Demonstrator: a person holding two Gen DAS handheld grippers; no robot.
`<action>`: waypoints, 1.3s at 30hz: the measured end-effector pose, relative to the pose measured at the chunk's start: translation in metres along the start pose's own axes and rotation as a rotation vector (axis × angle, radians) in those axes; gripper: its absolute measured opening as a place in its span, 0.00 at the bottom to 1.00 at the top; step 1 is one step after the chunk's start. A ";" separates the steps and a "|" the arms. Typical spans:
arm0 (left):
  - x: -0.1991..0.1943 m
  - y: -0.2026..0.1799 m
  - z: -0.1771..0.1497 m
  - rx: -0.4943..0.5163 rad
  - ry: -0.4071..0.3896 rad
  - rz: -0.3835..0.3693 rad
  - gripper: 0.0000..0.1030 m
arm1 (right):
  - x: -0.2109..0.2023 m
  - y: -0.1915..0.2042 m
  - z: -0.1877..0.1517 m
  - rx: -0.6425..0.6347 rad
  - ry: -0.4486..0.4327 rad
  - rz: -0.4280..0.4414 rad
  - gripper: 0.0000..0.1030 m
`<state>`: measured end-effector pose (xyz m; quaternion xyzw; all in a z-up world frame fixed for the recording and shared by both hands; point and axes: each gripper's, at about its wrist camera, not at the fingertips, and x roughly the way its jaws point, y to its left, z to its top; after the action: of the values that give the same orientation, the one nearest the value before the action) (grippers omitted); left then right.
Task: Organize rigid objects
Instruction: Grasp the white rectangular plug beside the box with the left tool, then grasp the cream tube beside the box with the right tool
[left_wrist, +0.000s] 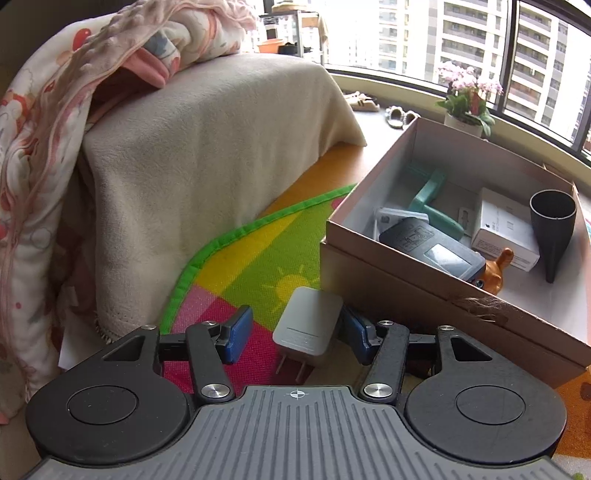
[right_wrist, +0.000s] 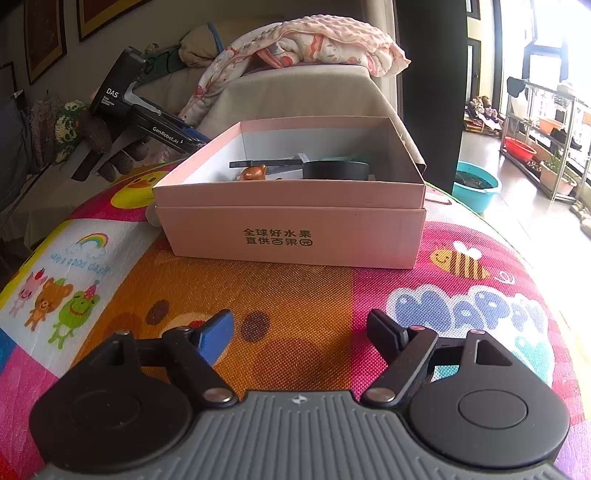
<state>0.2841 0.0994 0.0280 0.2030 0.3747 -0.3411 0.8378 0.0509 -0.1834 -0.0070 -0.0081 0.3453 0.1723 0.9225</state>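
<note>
Indoors, on a brightly printed play mat (left_wrist: 236, 258), the left gripper (left_wrist: 295, 332) sits with its blue-padded fingers (left_wrist: 236, 334) spread apart around a grey plug adapter (left_wrist: 308, 325). The adapter stands between the pads with its two metal prongs pointing down toward the camera; its right side lies against or just beside the right pad, while a clear gap separates it from the left pad. To the left rises a sofa arm draped in a beige blanket (left_wrist: 207, 177), with a pink patterned quilt (left_wrist: 48, 122) heaped on top. To the right of the adapter, just beside it, stands the pink cardboard box (left_wrist: 436, 295), open at the top. Inside lie a teal tool (left_wrist: 432, 206), a dark grey device (left_wrist: 432, 247), a white carton (left_wrist: 506, 229), a small orange figurine (left_wrist: 496, 269) and a black cone-shaped cup (left_wrist: 552, 229). A potted pink-flowered plant (left_wrist: 467, 99) sits on the window ledge behind.

Seen from the right wrist, the right gripper (right_wrist: 299, 336) hovers low over the mat (right_wrist: 295, 314) with its fingers wide apart and nothing between them, well short of the box (right_wrist: 295, 232), whose front carries printed Chinese characters.
</note>
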 end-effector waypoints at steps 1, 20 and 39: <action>0.004 -0.003 0.001 0.014 0.017 -0.008 0.57 | 0.000 0.000 0.000 0.000 0.000 0.000 0.77; -0.061 -0.047 -0.057 -0.463 -0.166 0.193 0.36 | -0.001 -0.001 0.000 0.016 -0.005 0.012 0.78; -0.164 -0.151 -0.201 -0.844 -0.314 0.458 0.36 | -0.018 0.086 0.046 -0.170 -0.077 0.032 0.59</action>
<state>-0.0034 0.1843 0.0128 -0.1302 0.2952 0.0064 0.9465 0.0395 -0.1017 0.0485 -0.0743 0.2937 0.2159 0.9282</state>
